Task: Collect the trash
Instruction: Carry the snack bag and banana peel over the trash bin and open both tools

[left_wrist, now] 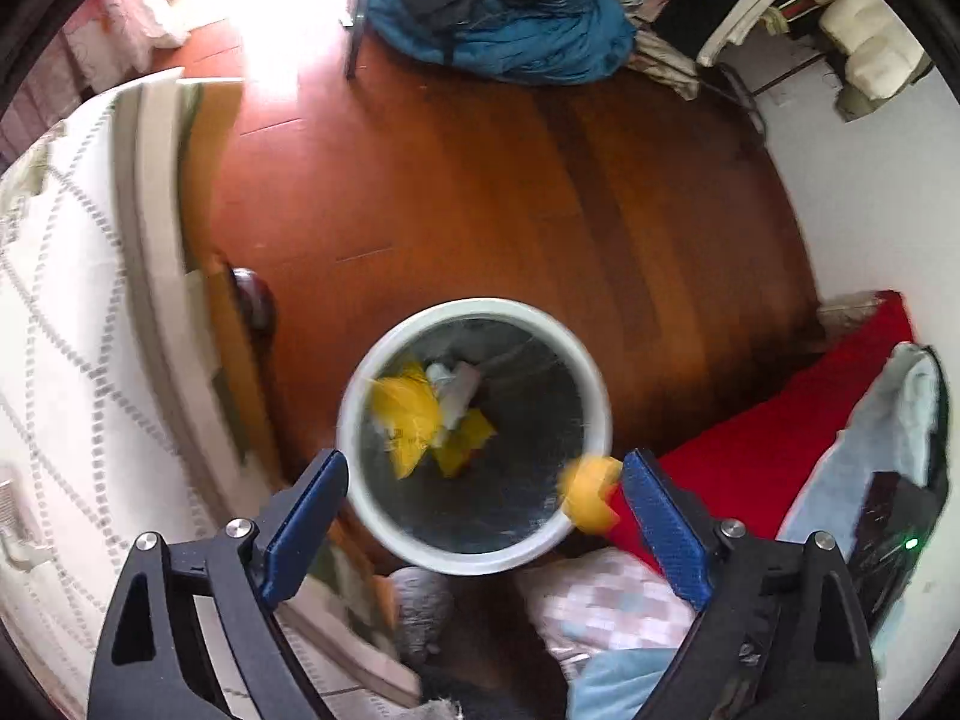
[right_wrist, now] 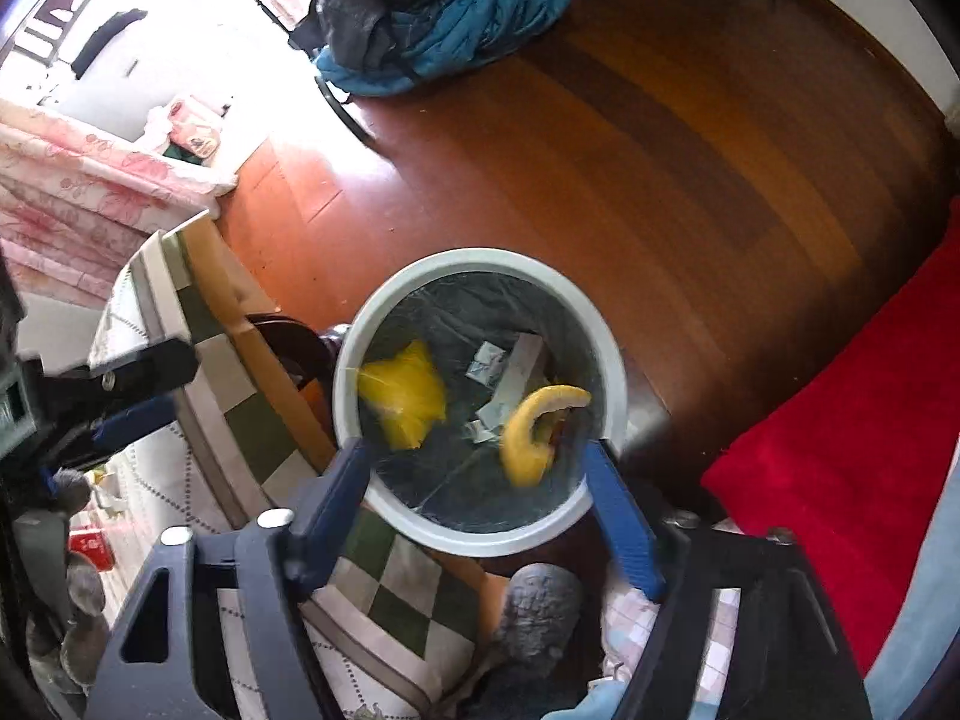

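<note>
Right gripper [right_wrist: 474, 480] spread wide and empty directly above trash bin [right_wrist: 480, 258], curved peel [right_wrist: 528, 426] mid-drop between fingers, long axis roughly vertical; left gripper [left_wrist: 483, 492] likewise spread, alongside.

Reddish wooden floor [left_wrist: 480, 180], heap of blue and dark clothing [left_wrist: 498, 12], red cloth [right_wrist: 840, 480], white quilted bedcover with dotted lattice [left_wrist: 60, 300], green-checked trim [right_wrist: 396, 588], pink floral fabric [right_wrist: 66, 192], grey slipper [right_wrist: 540, 618].
</note>
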Motion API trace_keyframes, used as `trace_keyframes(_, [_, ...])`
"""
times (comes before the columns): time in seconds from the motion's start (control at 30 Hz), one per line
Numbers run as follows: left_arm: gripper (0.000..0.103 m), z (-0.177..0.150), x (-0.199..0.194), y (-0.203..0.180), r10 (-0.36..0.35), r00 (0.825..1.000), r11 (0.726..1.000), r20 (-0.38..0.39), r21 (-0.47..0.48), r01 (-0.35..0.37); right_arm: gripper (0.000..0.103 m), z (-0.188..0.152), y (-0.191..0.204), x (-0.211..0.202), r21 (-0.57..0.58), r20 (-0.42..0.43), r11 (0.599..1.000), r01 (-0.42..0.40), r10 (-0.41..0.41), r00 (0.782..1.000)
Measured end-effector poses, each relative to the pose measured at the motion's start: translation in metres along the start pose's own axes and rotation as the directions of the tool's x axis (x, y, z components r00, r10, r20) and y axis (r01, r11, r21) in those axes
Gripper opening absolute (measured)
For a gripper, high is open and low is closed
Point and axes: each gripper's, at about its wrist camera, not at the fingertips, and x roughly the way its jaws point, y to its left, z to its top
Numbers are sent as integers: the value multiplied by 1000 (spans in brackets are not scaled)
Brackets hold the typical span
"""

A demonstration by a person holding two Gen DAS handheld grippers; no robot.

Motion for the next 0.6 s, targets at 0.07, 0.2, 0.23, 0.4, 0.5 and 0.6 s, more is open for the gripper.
trace_keyframes(0.07, [94,-8,-6,0,55,998,998,28,21,-55,89,-4,0,1,-6,-5,1000,26,-26,1000])
trace_keyframes(0.2, [94,-26,-16,3,160,983,985,91,57,-166,100,-14,4,0,-35,-3,993,111,-111,994])
trace_keyframes(0.23, [94,-32,-19,5,183,978,980,104,65,-190,100,-17,6,-1,-43,-5,991,127,-127,992])
trace_keyframes(0.4, [94,-58,-38,4,281,942,948,183,102,-302,100,-38,13,-18,-76,4,981,179,-179,984])
trace_keyframes(0.5, [94,-70,-52,3,290,933,943,213,104,-317,100,-47,18,-34,-79,21,979,189,-188,982])
trace_keyframes(0.6, [94,-79,-67,1,295,925,939,241,106,-327,100,-58,21,-55,-73,52,980,188,-184,981])
